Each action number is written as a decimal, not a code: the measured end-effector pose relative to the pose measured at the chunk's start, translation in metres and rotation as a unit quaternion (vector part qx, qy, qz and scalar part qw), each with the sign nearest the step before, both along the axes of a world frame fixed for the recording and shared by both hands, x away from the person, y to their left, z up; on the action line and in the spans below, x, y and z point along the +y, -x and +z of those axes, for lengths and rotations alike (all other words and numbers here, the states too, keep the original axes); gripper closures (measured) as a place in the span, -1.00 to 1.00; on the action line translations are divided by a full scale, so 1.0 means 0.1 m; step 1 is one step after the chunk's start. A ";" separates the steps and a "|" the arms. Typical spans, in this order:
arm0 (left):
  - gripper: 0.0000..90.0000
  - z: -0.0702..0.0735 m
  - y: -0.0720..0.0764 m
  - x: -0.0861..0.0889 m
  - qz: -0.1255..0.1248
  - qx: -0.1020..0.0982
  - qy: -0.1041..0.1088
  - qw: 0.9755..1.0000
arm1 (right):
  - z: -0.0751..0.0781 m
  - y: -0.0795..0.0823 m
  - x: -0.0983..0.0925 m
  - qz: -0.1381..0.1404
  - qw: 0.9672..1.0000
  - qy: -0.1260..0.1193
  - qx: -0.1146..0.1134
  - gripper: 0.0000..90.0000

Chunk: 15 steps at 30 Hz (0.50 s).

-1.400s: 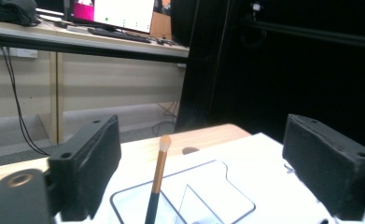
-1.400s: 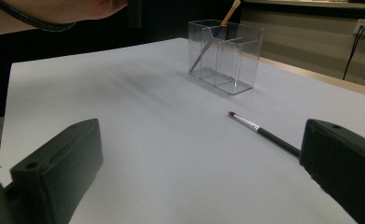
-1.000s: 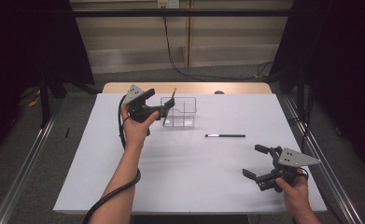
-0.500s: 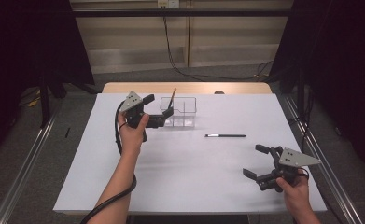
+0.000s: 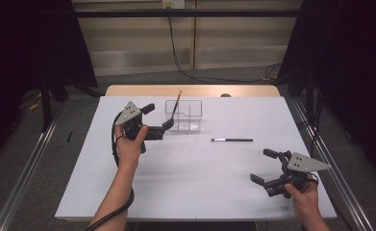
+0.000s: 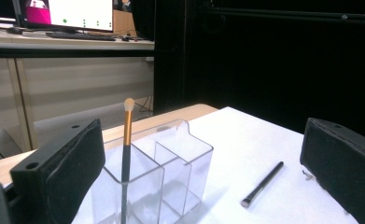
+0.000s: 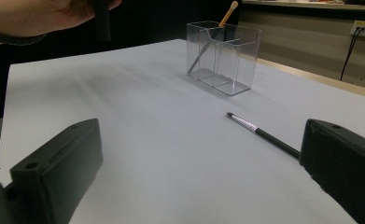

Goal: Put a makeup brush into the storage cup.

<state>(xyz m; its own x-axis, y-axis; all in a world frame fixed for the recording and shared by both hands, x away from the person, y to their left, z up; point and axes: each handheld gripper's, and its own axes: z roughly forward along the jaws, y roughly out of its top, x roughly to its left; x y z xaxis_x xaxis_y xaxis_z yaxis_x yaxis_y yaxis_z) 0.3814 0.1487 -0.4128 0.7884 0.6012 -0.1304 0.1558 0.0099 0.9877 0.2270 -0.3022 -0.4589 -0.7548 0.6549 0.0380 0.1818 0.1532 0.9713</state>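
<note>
A clear two-compartment organizer [image 5: 185,116] stands at the back middle of the white table [image 5: 190,192]. An orange-handled brush [image 5: 177,102] leans in its left compartment, pale tip up. A black brush [image 5: 232,140] lies flat on the table to the organizer's right. My left gripper [image 5: 159,117] hovers open just left of the organizer, nothing between its jaws. In the left gripper view the orange-handled brush [image 6: 127,135] and the organizer [image 6: 180,158] sit between the wide jaws. Near the front right edge my right gripper [image 5: 264,166] is open and empty, with the black brush [image 7: 264,134] ahead of it.
The table's wooden back edge [image 5: 190,90] runs behind the organizer. Metal rails [image 5: 27,168] flank the table on the floor. Cables [image 5: 195,72] trail over the floor behind. The white surface spreads broadly between my two hands.
My left gripper has drawn back leftward and toward the person, away from the organizer. The orange-handled brush stays leaning in its compartment. The right gripper has barely moved.
</note>
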 end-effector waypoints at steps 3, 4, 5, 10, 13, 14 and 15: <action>-1.00 -0.02 0.04 0.03 -0.002 -0.002 0.006 1.000 | 0.00 0.00 0.00 0.000 1.000 0.001 0.000 -1.00; -1.00 -0.03 0.06 0.05 -0.003 -0.003 0.006 1.000 | 0.00 0.00 0.00 0.000 1.000 0.001 0.000 -1.00; -1.00 -0.03 0.08 0.06 -0.004 -0.005 0.008 1.000 | 0.00 0.00 0.00 0.000 1.000 0.001 0.000 -1.00; -1.00 -0.04 0.14 0.10 -0.008 -0.012 0.002 1.000 | 0.01 0.01 0.00 -0.001 1.000 0.001 -0.001 -1.00; -1.00 -0.05 0.19 0.12 -0.013 -0.015 0.000 1.000 | 0.01 0.01 0.01 0.001 1.000 0.002 -0.001 -1.00; -1.00 -0.06 0.20 0.13 -0.013 -0.015 -0.003 1.000 | 0.01 0.01 0.01 0.000 1.000 0.002 -0.002 -1.00; -1.00 -0.06 0.21 0.14 -0.014 -0.016 -0.005 1.000 | 0.01 0.01 0.01 0.000 1.000 0.002 -0.001 -1.00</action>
<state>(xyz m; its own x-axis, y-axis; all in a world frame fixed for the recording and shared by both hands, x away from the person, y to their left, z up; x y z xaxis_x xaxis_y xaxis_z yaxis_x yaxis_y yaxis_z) 0.3607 0.1629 -0.4189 0.8086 0.5801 -0.0983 0.1241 -0.0049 0.9923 0.2262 -0.3017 -0.4581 -0.7546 0.6553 0.0340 0.1808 0.1578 0.9708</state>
